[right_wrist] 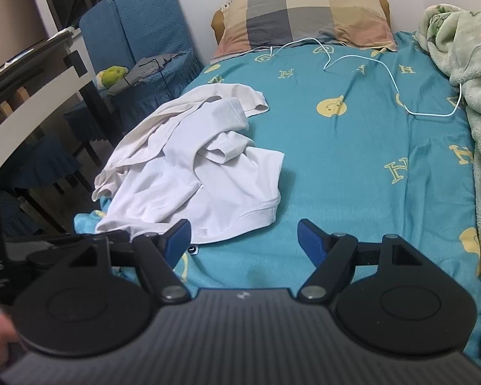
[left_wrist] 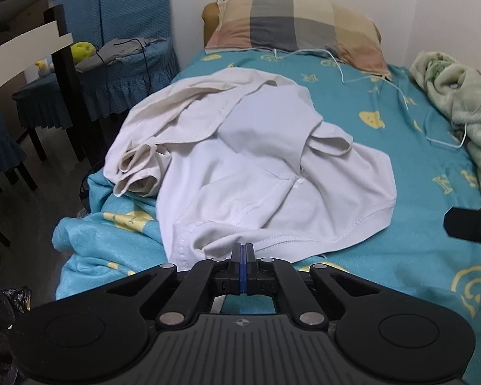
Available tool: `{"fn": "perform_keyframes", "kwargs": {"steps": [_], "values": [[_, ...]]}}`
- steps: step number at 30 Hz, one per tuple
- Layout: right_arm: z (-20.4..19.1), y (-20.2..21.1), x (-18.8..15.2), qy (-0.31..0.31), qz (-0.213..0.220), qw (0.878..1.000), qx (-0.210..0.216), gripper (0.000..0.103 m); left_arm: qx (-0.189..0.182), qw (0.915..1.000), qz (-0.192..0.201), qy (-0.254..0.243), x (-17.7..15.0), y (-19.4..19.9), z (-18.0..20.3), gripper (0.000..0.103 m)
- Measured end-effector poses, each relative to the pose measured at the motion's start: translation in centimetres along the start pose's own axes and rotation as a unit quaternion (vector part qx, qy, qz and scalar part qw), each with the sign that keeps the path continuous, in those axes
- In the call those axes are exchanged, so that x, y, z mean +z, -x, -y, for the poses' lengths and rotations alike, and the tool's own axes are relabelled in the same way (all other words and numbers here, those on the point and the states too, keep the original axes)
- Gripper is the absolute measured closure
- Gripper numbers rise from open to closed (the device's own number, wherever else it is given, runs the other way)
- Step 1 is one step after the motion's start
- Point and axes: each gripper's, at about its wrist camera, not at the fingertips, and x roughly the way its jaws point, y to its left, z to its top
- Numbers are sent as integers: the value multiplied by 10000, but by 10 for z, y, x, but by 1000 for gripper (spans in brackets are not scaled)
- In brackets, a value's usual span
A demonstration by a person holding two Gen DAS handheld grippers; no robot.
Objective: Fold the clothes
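- White garment (left_wrist: 240, 166): crumpled in a heap on the teal bedsheet (left_wrist: 384, 147), near the bed's left edge; in the right wrist view it sits at about 10 o'clock from the gripper. Sleeves and hems are bunched and overlapping; nothing is folded flat.
- Left gripper (left_wrist: 243, 250): blue pads pressed together at the garment's near hem. Whether cloth is pinched between them, cannot tell.
- Right gripper (right_wrist: 243, 234): jaws wide apart, holding nothing, over bare sheet. Its left finger (right_wrist: 176, 237) lies just beside the garment's near hem.
- Checked pillow (right_wrist: 304, 16): at 12 o'clock, against the wall.
- White cable (right_wrist: 397, 93): trails across the sheet from the pillow toward 2 o'clock.
- Pale green blanket (right_wrist: 471, 64): piled along the bed's right side, 3 o'clock.
- Blue-covered chairs (left_wrist: 125, 32): at 10 o'clock, off the bed.
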Motion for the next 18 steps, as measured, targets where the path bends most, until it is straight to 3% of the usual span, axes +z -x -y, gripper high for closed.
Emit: {"fn": "perform_keyframes", "kwargs": {"steps": [13, 18], "values": [[16, -34, -2, 57, 22, 9993, 377, 28, -3, 9974, 398, 602, 9, 27, -20, 103], [24, -66, -5, 85, -171, 9998, 115, 28, -45, 9949, 436, 908, 11, 32, -33, 103]]}}
